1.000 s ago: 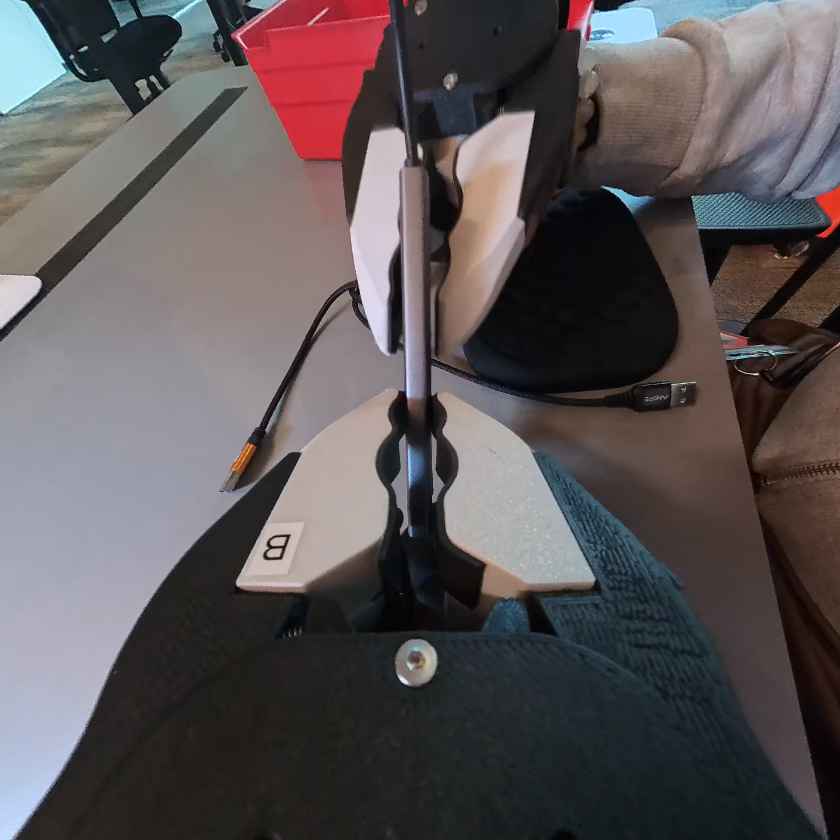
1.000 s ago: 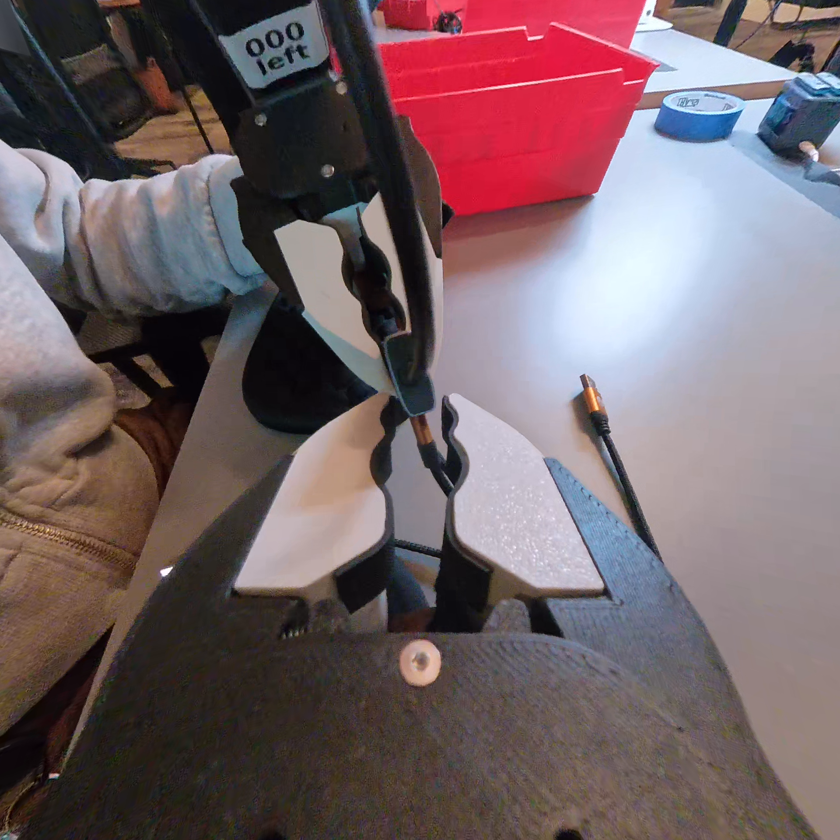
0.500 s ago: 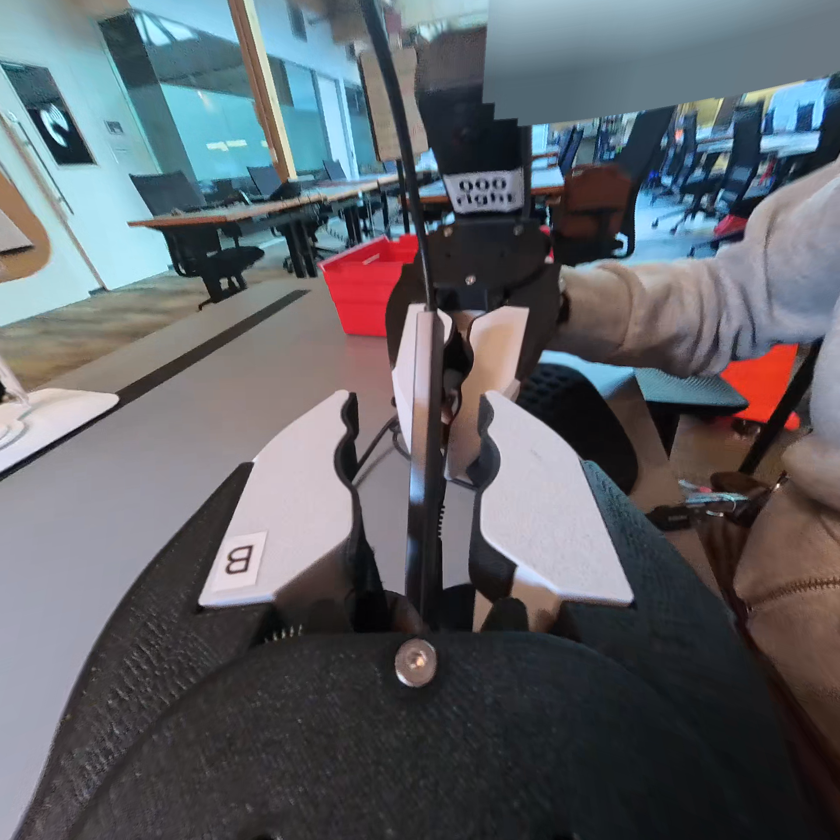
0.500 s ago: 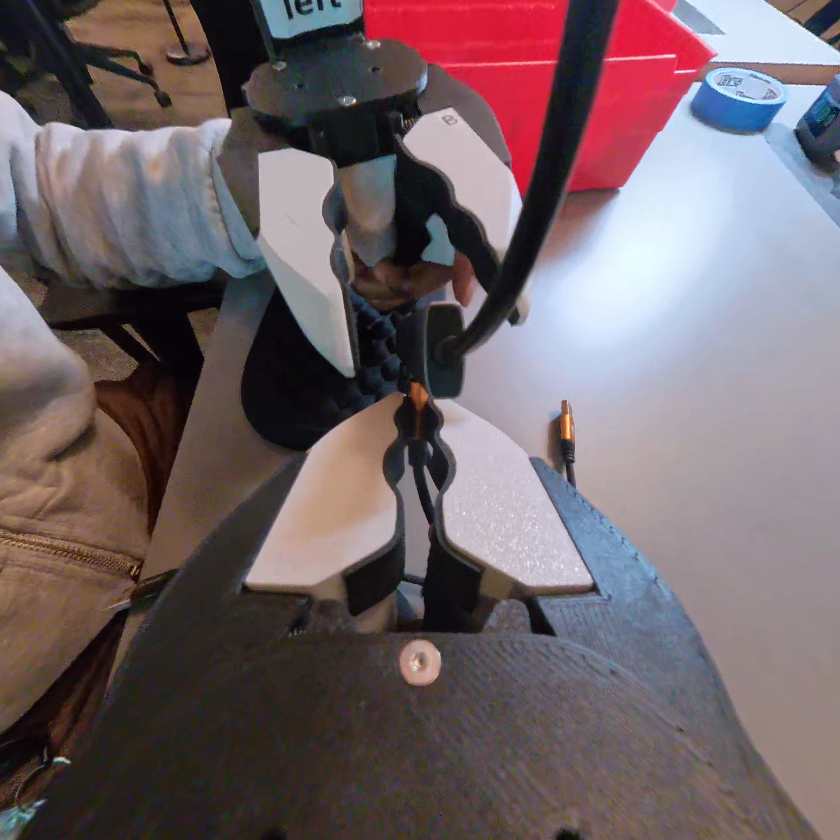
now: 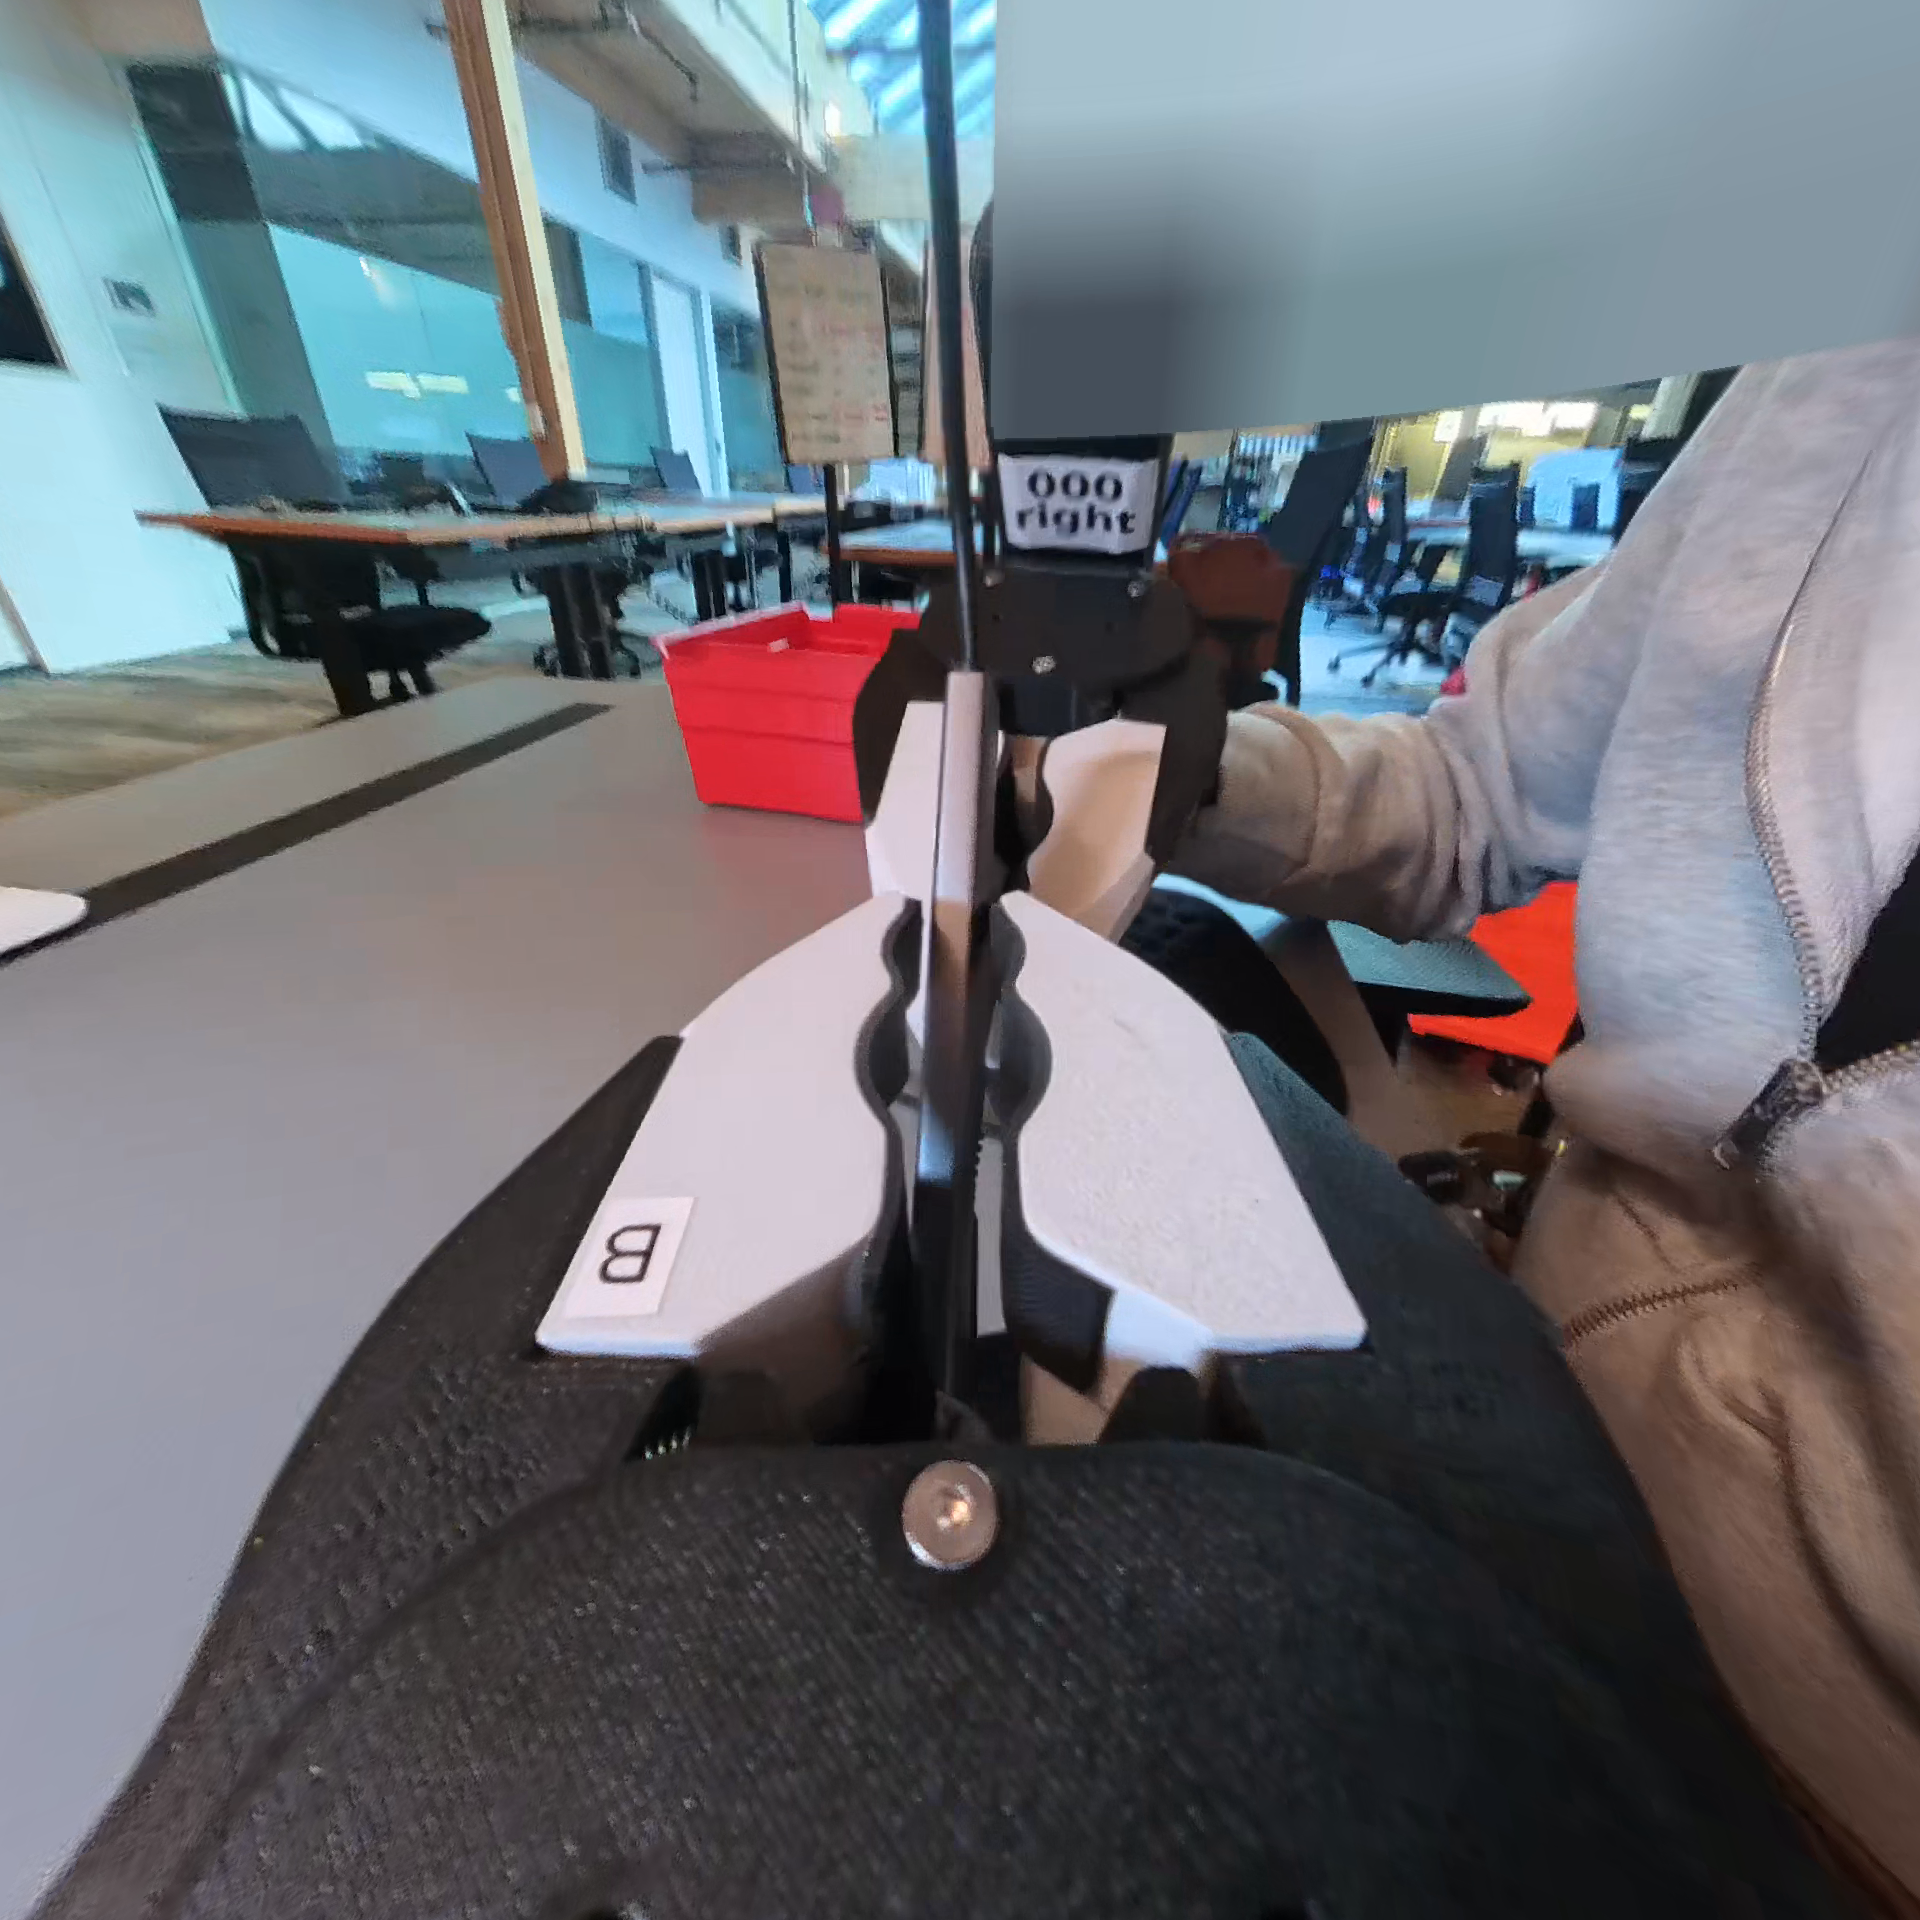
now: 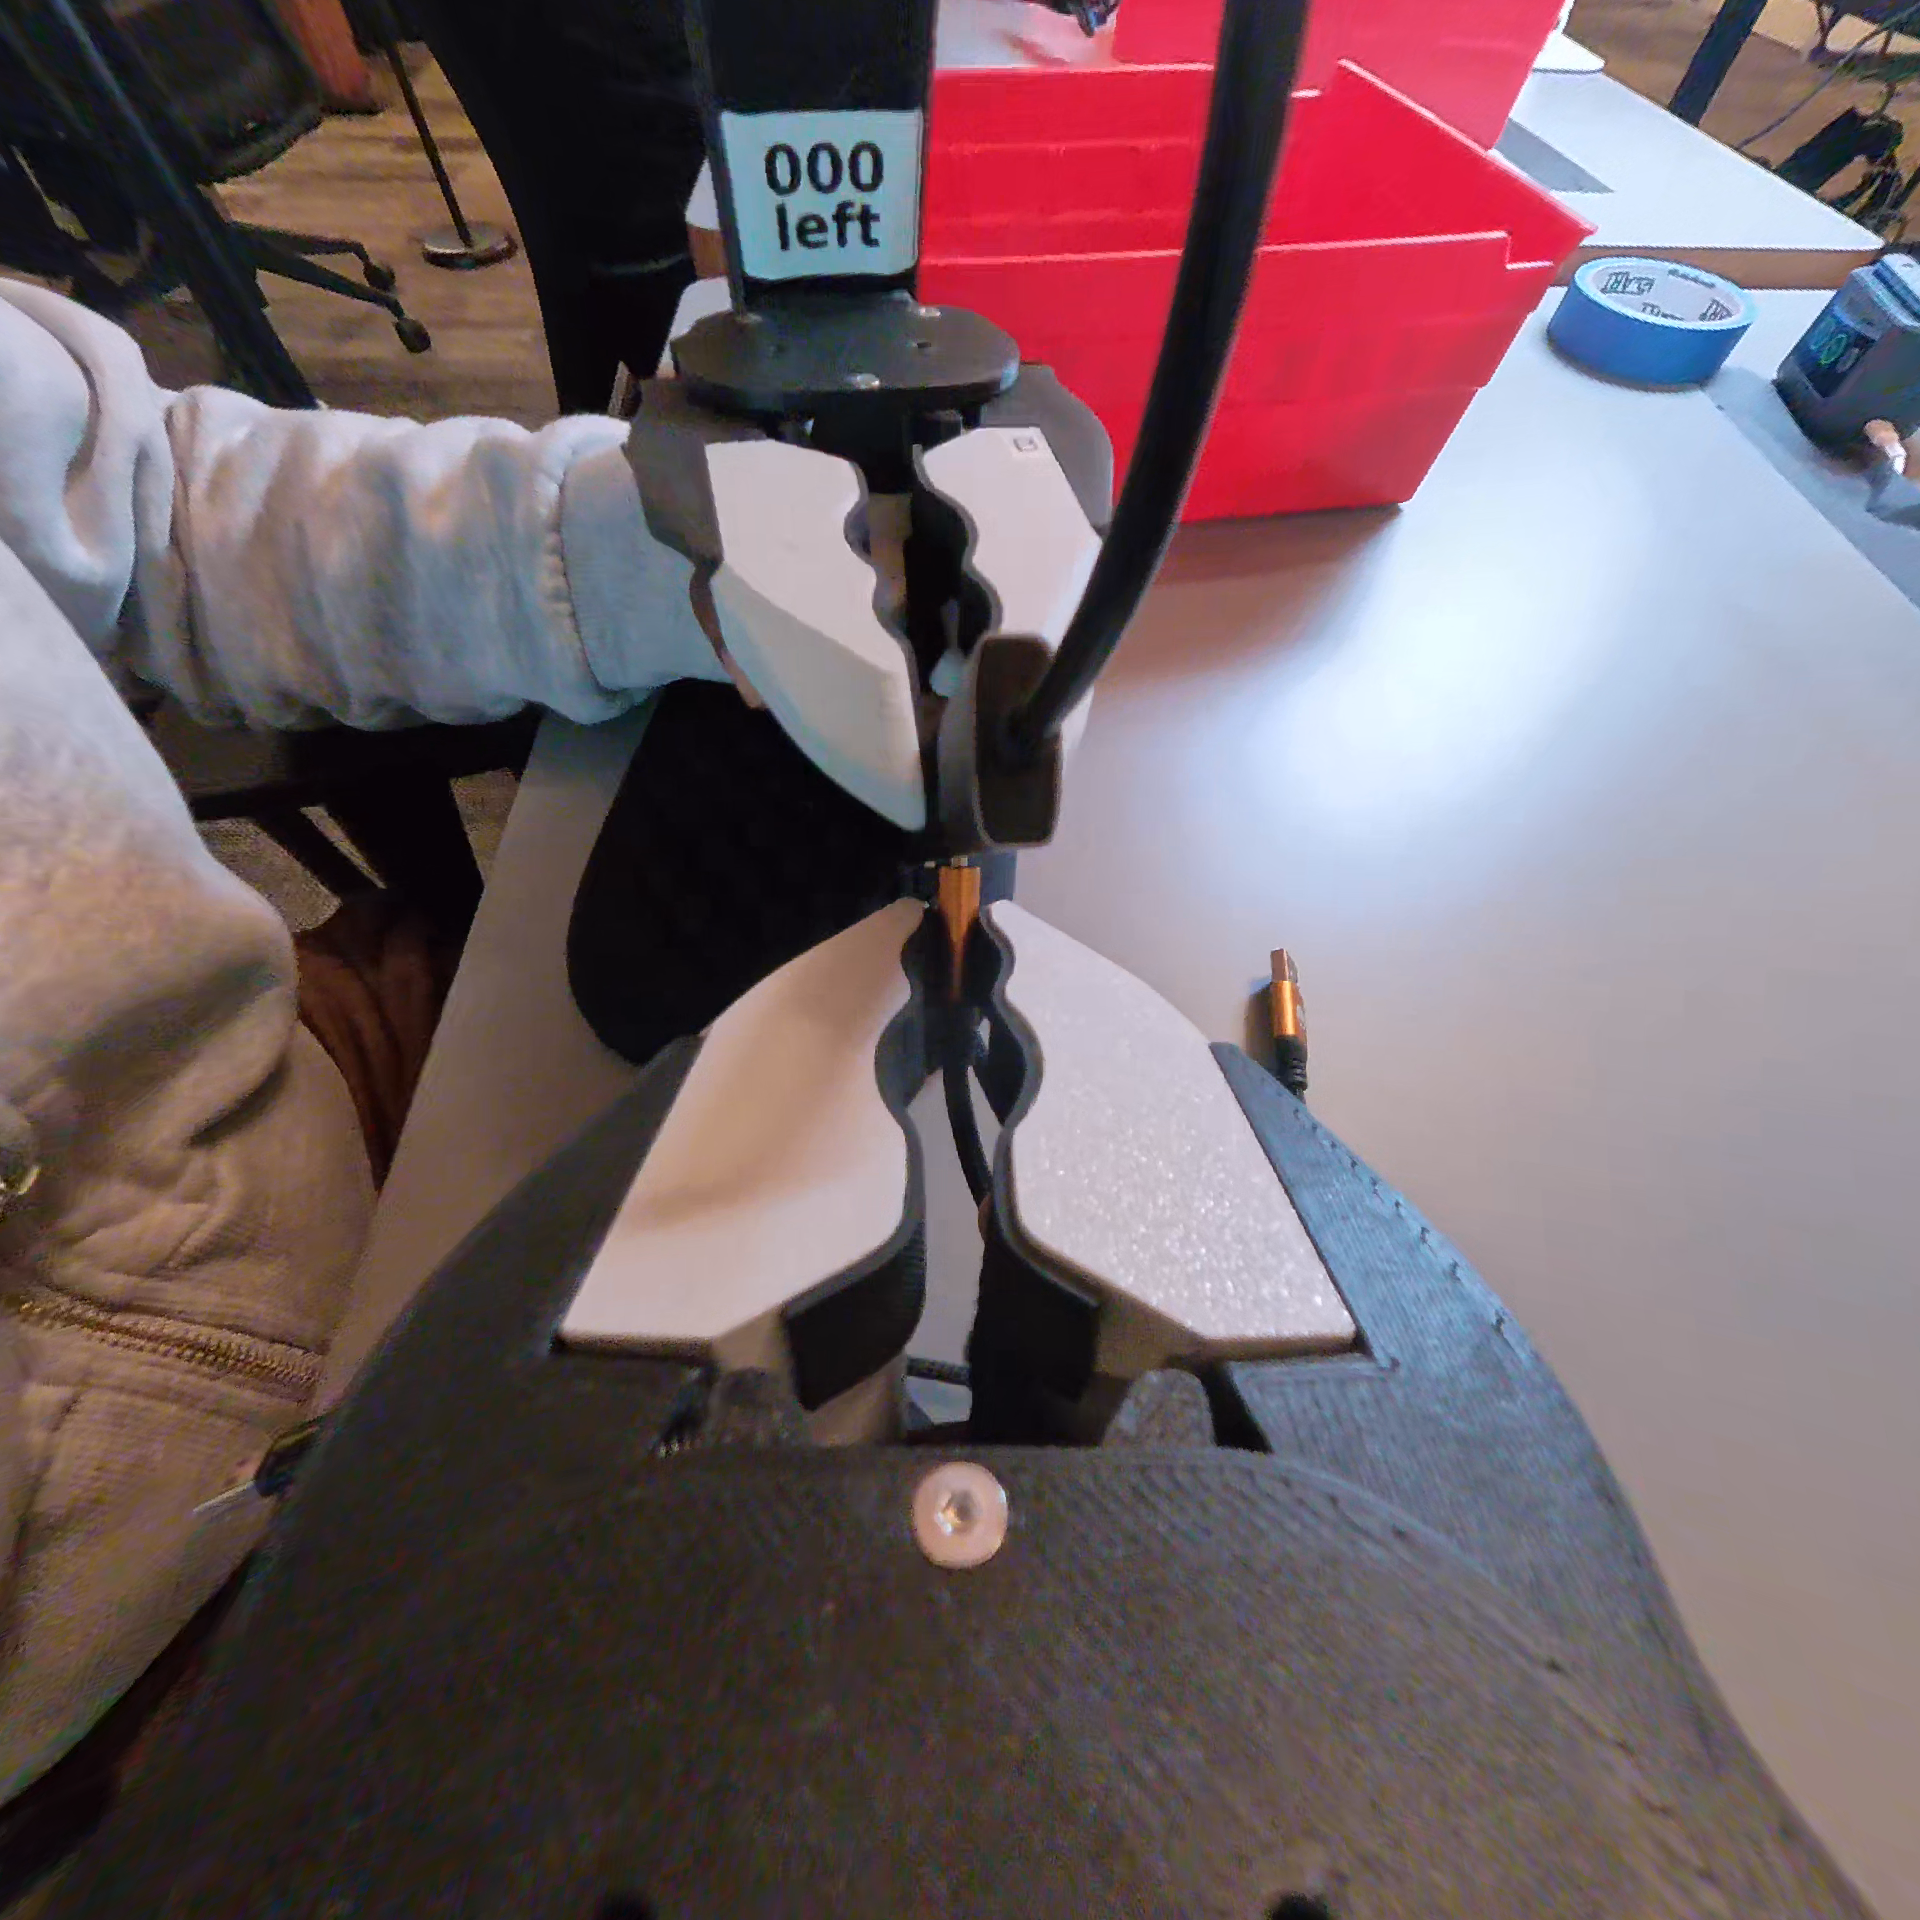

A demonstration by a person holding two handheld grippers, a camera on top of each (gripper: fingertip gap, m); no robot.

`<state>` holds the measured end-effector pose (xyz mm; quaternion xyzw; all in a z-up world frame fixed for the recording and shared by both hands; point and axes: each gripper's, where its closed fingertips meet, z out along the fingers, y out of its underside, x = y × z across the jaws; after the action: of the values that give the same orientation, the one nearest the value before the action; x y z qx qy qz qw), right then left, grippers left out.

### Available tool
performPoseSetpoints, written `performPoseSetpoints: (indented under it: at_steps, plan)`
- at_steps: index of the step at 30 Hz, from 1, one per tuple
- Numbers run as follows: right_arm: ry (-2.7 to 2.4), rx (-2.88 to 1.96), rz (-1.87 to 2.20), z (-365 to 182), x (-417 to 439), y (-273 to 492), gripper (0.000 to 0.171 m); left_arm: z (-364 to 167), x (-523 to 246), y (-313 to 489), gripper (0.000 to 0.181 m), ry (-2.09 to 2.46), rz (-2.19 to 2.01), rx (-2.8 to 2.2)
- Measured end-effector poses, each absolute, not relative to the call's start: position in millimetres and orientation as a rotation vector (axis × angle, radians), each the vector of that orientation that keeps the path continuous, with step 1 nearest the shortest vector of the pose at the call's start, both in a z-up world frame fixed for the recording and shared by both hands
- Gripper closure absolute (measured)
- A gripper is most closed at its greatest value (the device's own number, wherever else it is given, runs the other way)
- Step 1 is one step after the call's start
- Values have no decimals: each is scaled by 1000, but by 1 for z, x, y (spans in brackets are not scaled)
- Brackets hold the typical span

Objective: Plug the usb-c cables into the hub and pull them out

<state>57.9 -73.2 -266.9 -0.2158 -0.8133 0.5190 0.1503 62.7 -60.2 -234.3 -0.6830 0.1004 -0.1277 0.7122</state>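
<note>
My left gripper (image 5: 961, 920) is shut on the thin grey hub (image 5: 961, 790), seen edge-on, with its black cable (image 5: 951, 312) running upward. My right gripper (image 6: 954, 925) is shut on an orange USB-C plug (image 6: 956, 914) whose braided black cable trails back between the fingers. The plug's metal tip meets the lower edge of the hub (image 6: 1008, 758), which the left gripper (image 6: 951, 800) holds opposite; I cannot tell whether it is seated. The right gripper (image 5: 1003, 894) also faces me in the left wrist view. A second orange plug (image 6: 1286, 1003) lies on the grey table (image 6: 1507, 831).
A red bin (image 6: 1247, 312) stands behind the grippers. A blue tape roll (image 6: 1652, 317) and a dark device (image 6: 1860, 353) sit at the far right. A black pad (image 6: 717, 862) lies at the table edge below the grippers. A person's grey sleeves flank both views. Only a small space, under 4 cm, lies between the two pairs of fingers.
The left gripper opened around the hub half a second ago and has shut on it again. The right gripper closed on the orange plug and brought it up to the hub's edge. Both tilted upward.
</note>
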Motion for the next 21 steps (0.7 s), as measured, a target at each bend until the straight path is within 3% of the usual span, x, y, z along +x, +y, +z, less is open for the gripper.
performPoseSetpoints:
  at_steps: [3,5,13,16,21]
  plan:
    - [-2347,-623,1491,-272,54,-76,165,-246,66,-52,161,252,-273,-1623]
    - [-2349,-618,1517,-275,55,-78,165,-249,64,-52,170,253,-289,-1644]
    - [-2044,-577,1901,-236,57,-78,159,-226,60,-71,171,234,-327,-1434]
    - [-2103,-536,1823,-245,58,-85,154,-225,63,-74,171,262,-307,-1417]
    - [-2074,-468,1757,-243,60,-92,165,-228,68,-73,171,292,-314,-1428]
